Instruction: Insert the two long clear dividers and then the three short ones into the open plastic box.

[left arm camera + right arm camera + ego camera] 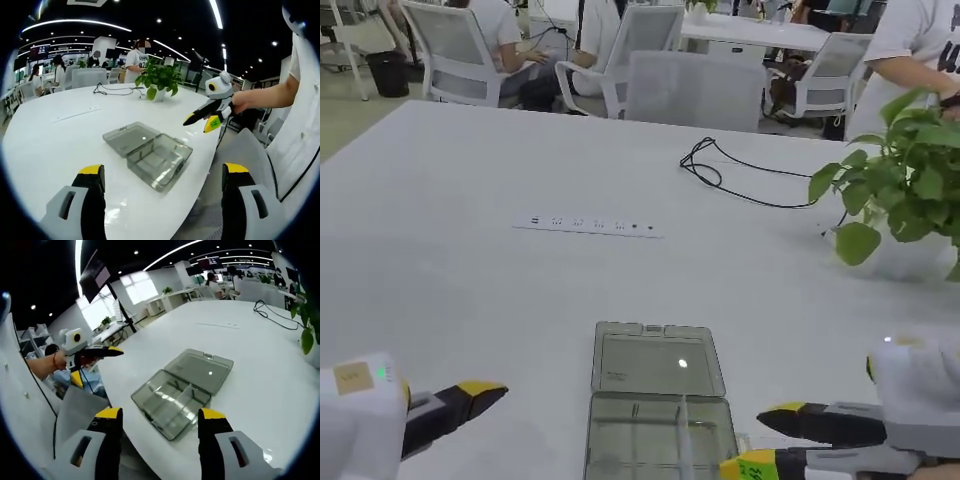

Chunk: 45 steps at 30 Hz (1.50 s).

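My left claw (162, 170) and right claw (160, 413) gape empty; the plastic box (150, 400) ahead looks light, slick: steady its rim.

Open-plan office: swivel chairs (460, 50), white desks (750, 30), seated workers (500, 35)

The white worktop (440, 270) lies bare on both sides of the smoky clear plastic box (640, 440). Behind it lie a flat white power strip (588, 226) and a looped black cable (705, 177); a leafy green potted plant (905, 190) stands far right.
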Available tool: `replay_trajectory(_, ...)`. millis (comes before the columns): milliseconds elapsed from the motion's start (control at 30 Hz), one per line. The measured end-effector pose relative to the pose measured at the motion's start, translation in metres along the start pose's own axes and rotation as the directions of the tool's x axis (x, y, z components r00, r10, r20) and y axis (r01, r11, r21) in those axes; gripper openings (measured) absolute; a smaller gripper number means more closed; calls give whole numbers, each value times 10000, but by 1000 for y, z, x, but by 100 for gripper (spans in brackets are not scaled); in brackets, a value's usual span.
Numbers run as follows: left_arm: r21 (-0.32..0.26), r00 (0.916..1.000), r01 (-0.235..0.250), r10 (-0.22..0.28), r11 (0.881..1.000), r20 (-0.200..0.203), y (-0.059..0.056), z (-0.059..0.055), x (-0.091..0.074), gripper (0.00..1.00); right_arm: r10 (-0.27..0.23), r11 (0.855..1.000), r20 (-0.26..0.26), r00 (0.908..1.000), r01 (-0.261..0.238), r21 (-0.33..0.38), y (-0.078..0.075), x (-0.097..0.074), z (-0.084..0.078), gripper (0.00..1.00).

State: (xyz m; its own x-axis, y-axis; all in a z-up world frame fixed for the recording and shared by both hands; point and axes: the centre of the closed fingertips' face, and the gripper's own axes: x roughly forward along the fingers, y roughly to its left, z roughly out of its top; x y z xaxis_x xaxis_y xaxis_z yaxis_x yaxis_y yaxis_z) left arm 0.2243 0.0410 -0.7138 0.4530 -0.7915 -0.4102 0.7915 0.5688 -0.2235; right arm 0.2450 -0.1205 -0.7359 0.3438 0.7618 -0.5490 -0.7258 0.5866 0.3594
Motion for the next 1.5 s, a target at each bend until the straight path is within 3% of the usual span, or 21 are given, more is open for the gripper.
replay_trajectory(133,26,9999,-70,71,10000,-102,3,-3,0,99,34,9988,170,9998,-26,-492,-3,-6,-7,65)
replay_trajectory(300,7,9995,-207,207,9998,-253,7,-7,-1,99,19,9943,-16,10000,-21,-1064,-5,-11,-23,67)
replay_trajectory(500,-81,9965,-516,510,9986,-659,16,-18,-1,98,114,9873,102,9999,-96,-1584,-6,-16,-32,69)
replay_trajectory(700,-211,9862,-1007,969,9947,-1346,31,-34,-1,93,-17,9766,143,9999,47,-2152,-11,-19,-40,70)
replay_trajectory(767,-178,9758,-1261,1208,9919,-1822,38,-44,-1,90,-8,9750,138,9999,39,-2222,-12,-19,-42,70)
replay_trajectory(833,-130,9714,-1371,1318,9905,-1973,43,-47,0,87,-58,9747,165,9998,93,-2234,-14,-19,-43,69)
replay_trajectory(900,-160,9498,-1687,1582,9855,-2698,53,-61,-3,84,-116,9748,270,9996,173,-2223,-15,-20,-42,69)
replay_trajectory(967,-82,9467,-1722,1631,9850,-2779,58,-63,-1,81,-156,9754,407,9990,242,-2189,-17,-20,-40,68)
replay_trajectory(1033,4,9351,-1766,1679,9843,-3120,63,-70,-1,79,-151,9781,548,9984,262,-2064,-18,-20,-38,69)
replay_trajectory(1067,156,9148,-1792,1724,9837,-3651,66,-79,-3,77,-151,9786,551,9984,261,-2041,-18,-20,-39,69)
replay_trajectory(1200,316,8801,-1679,1643,9853,-4454,73,-95,2,71,-130,9798,629,9979,252,-1985,-19,-19,-40,69)
replay_trajectory(1233,346,8782,-1669,1645,9854,-4490,75,-97,4,69,-138,9798,649,9978,264,-1984,-19,-19,-40,69)
replay_trajectory(1300,322,8635,-1716,1660,9846,-4762,77,-102,5,66,-136,9802,707,9974,273,-1962,-19,-19,-39,68)
replay_trajectory(1333,395,8488,-1761,1721,9836,-4999,79,-107,5,65,-141,9806,741,9972,283,-1940,-18,-19,-39,68)
replay_trajectory(1400,481,8418,-1790,1783,9827,-5096,82,-109,7,62,-160,9807,759,9970,304,-1931,-19,-19,-39,69)
replay_trajectory(1500,341,8220,-1982,1851,9796,-5386,88,-115,8,60,-177,9815,818,9965,329,-1888,-21,-20,-40,68)
